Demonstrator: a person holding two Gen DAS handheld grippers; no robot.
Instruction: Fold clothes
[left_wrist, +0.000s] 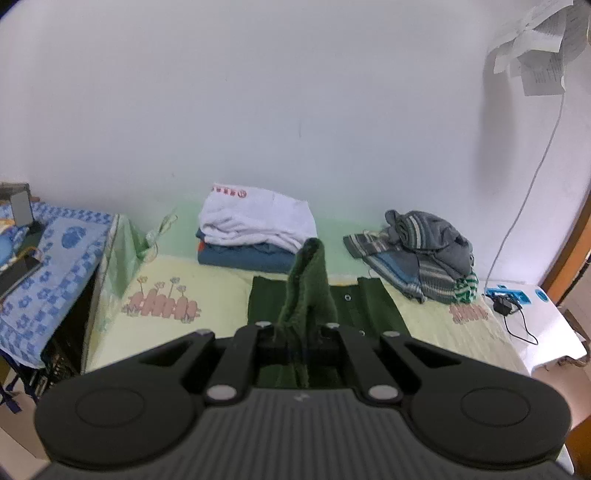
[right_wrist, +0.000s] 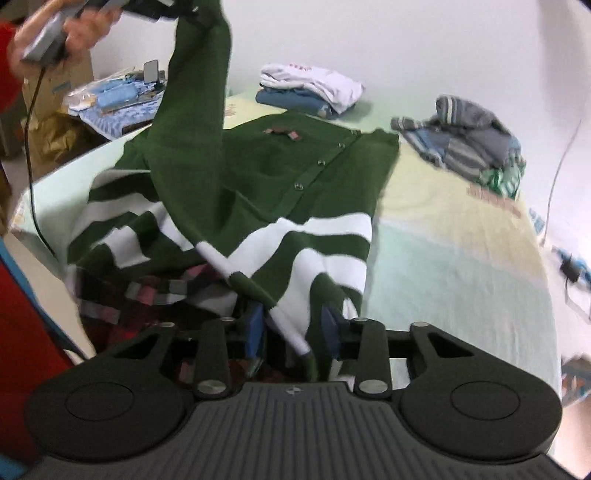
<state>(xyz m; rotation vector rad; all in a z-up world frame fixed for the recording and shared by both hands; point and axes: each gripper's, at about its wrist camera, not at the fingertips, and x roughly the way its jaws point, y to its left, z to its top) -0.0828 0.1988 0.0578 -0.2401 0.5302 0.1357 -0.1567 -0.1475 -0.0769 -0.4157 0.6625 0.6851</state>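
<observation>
Green cardigan (white-striped) is spread on the bed, its sleeve clamped between left gripper fingers, its hem pinched between right gripper fingers.

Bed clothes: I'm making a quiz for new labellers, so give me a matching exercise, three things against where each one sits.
Things:
1. green cardigan
2. white top
3. grey striped heap

Places:
A. loose by the wall, right side of the bed
B. spread on the bed, one sleeve lifted by the left gripper
C. top of the folded stack by the wall

Pairs: 1-B, 2-C, 3-A
</observation>
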